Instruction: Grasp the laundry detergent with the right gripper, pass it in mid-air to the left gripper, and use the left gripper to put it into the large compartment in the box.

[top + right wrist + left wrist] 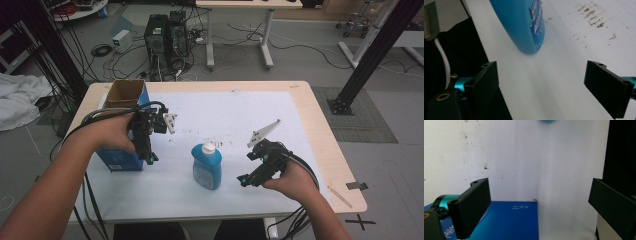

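A person at a pale wooden desk (330, 150) covered by a white sheet (230, 115) holds a two-jaw gripper in each hand, with a blue bottle (207, 166) standing upright near the middle of the sheet, between the two tools. The right gripper (244, 180) hangs just to the bottle's right, its jaws wide apart and holding nothing; in the right gripper view the bottle's (524, 25) rounded blue flank and printed label lie ahead of the open jaws, not yet between them. The left gripper (151, 159) hovers over a blue cardboard box (122, 160) at the sheet's left edge, its jaws likewise spread and empty, with the box's glossy blue face (509, 222) below them in the left gripper view.

The bottle looks like smooth, slightly flexible plastic, flattened in section, tapering to a white cap (208, 148). That shape is the likely trouble: a pinch landing on the curved shoulder or too low could let the slick wall slide out, and a push from one jaw alone could tip the tall, narrow-footed bottle over on the sheet. Squeezing hard might also dent the sides.

The box is open-topped, brown inside, stiff-edged and upright, and a careless sweep of the left hand could knock it. The sheet is matt, and speckled with dark marks (210, 137) behind the bottle.
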The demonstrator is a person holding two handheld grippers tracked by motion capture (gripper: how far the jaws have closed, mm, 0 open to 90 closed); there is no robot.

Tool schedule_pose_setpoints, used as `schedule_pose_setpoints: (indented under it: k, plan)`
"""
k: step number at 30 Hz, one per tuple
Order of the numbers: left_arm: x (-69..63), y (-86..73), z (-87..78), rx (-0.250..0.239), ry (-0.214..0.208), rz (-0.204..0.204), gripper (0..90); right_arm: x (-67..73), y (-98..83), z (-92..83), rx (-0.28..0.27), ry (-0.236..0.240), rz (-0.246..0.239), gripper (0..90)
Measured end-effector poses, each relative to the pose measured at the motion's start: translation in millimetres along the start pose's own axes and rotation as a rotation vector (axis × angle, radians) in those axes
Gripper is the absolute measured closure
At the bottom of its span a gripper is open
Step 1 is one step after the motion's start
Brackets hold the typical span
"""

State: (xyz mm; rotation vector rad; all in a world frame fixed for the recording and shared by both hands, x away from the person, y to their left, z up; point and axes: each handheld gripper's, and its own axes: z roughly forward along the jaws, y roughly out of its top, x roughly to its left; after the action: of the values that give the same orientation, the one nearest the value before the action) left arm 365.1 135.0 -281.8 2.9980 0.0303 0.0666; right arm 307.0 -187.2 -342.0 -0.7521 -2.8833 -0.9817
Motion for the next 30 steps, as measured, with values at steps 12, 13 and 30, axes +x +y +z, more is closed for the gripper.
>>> schedule_pose_setpoints:
  k: [12, 13, 30]
  plan:
    - [-0.9, 0.5, 0.6, -0.002, -0.002, 0.008, 4.2, 13.6, -5.1, 13.3, -0.062, -0.005, 0.061, 11.6]
    - [-1.1, 0.6, 0.6, -0.003, -0.001, 0.008, 4.2, 14.2, -4.9, 14.6, -0.073, -0.006, 0.057, 11.5]
    - [-5.4, 0.7, 1.7, -0.007, -0.008, 0.018, 4.2, 17.3, 2.6, 35.9, -0.111, -0.014, 0.039, 11.6]
